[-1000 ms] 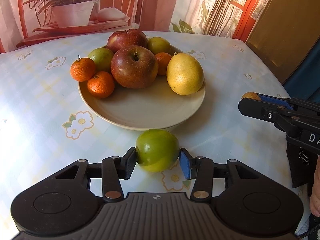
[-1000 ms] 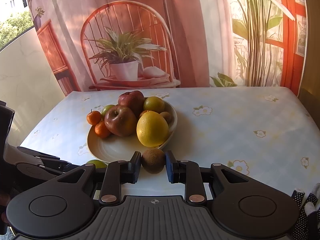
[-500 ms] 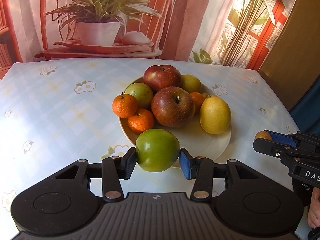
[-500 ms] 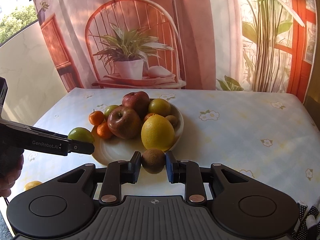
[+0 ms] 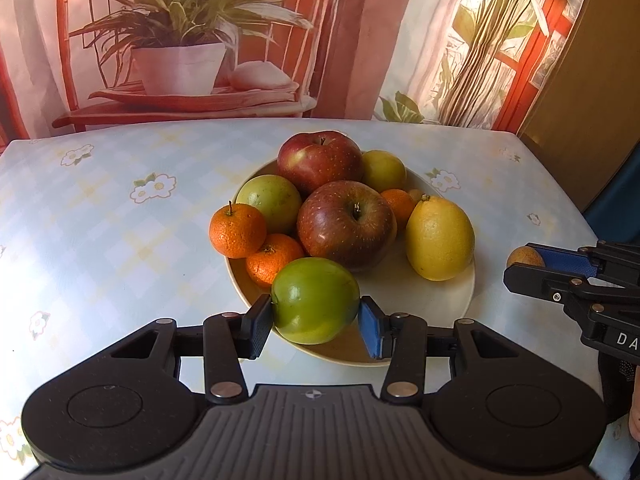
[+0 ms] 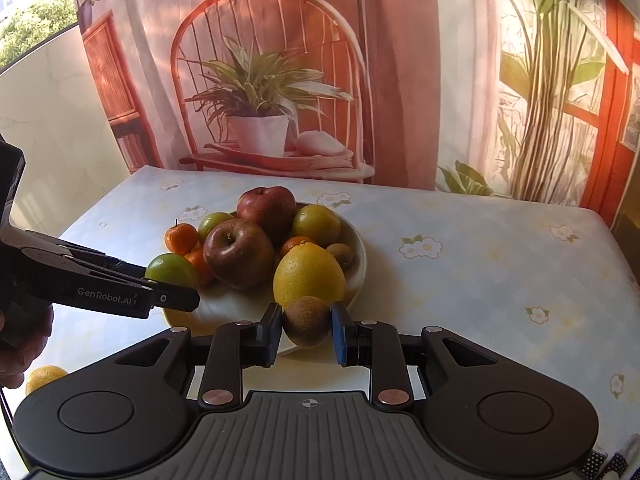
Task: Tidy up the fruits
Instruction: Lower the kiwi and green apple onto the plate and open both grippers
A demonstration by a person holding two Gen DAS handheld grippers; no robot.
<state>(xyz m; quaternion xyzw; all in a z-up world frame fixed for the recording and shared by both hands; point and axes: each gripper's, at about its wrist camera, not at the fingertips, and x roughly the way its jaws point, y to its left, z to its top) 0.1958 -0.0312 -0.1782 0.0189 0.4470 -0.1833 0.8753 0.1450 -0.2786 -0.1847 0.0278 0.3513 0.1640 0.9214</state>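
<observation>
My left gripper (image 5: 315, 320) is shut on a green apple (image 5: 315, 300), held over the near rim of the cream plate (image 5: 420, 300). The plate carries two red apples (image 5: 346, 224), a pale green apple (image 5: 270, 202), tangerines (image 5: 237, 230), a yellow lemon (image 5: 439, 238) and a yellow-green fruit (image 5: 383, 171). My right gripper (image 6: 306, 330) is shut on a brown kiwi (image 6: 306, 321), just in front of the plate (image 6: 358, 264) and the lemon (image 6: 309, 276). From the left wrist view the right gripper (image 5: 532, 264) comes in at the right with the kiwi (image 5: 525, 257).
The table (image 5: 100, 240) wears a pale blue flowered cloth. A second kiwi (image 6: 341, 255) lies in the plate. A yellow fruit (image 6: 44, 376) sits on the cloth at the near left. A person's hand (image 6: 20, 344) grips the left tool. A printed backdrop stands behind the table.
The left gripper has carried the green apple from the cloth in front of the plate up over its near rim. The right gripper with the kiwi has drifted closer to the plate.
</observation>
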